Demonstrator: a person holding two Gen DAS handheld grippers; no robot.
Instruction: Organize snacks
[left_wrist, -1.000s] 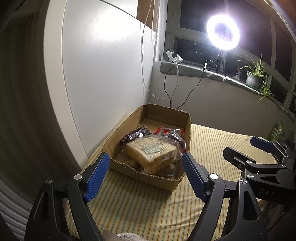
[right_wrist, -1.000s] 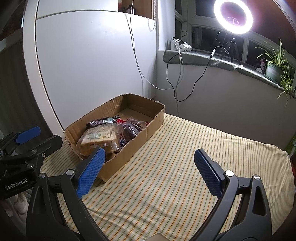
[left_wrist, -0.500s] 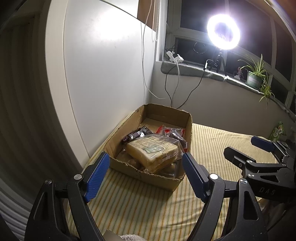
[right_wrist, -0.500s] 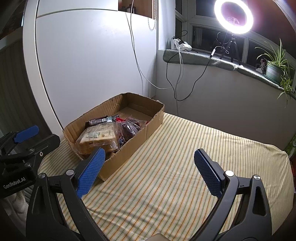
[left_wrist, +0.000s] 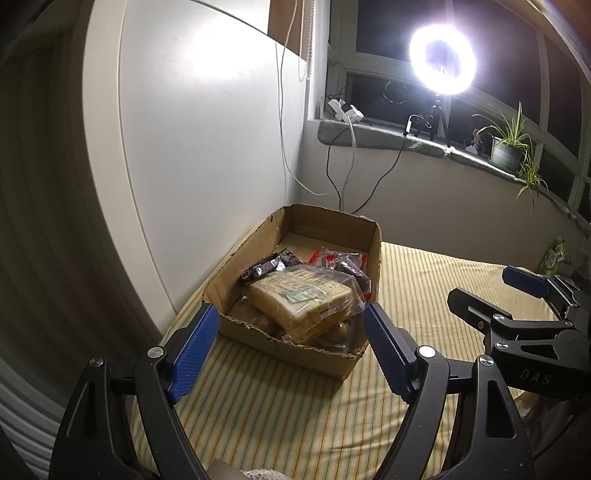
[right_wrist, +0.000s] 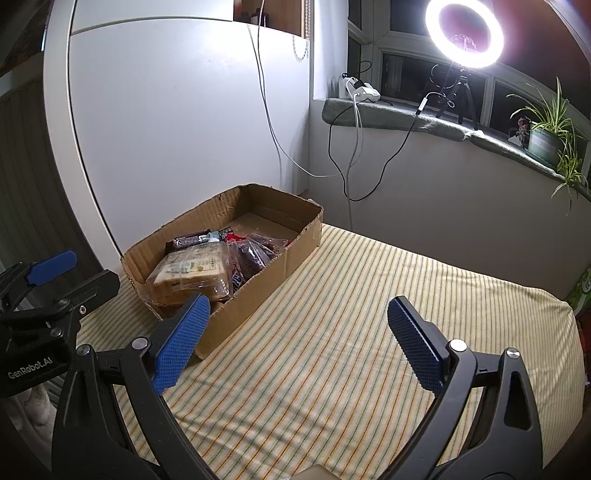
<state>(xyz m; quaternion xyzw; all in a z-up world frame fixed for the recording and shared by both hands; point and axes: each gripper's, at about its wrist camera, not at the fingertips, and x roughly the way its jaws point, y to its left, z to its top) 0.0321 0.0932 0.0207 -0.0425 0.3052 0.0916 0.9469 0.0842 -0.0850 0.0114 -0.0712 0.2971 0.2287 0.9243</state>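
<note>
Our fingers are spread wide on both sides and pinch nothing: the left gripper (left_wrist: 291, 328) hovers just short of the near end of the cardboard box (left_wrist: 295, 343), framing it, while the right gripper (right_wrist: 295, 325) hangs over bare striped sheet, beside the box's long wall.

We judge this spacing to be a ready stance: the left is lined up with the snacks, the right kept clear to receive or steady. All the snacks lie heaped in the near half of the box. A clear-wrapped loaf of sliced bread (left_wrist: 303, 299) sits on top, tilted; a dark chocolate bar (left_wrist: 266, 266) lies behind it, and a red-and-clear packet of dark pieces (left_wrist: 343, 264) to its right. Something pale and rounded shows under the bread, perhaps buns; we cannot tell. The far half of the box is bare cardboard.

The surface is a bed with a yellow striped sheet (right_wrist: 351, 332), soft, so the box may shift if pushed. A white wardrobe panel (right_wrist: 184, 129) stands behind the box. On the window sill stand a ring light (right_wrist: 464, 35) and a potted spider plant (right_wrist: 546, 136), with cables trailing down.
</note>
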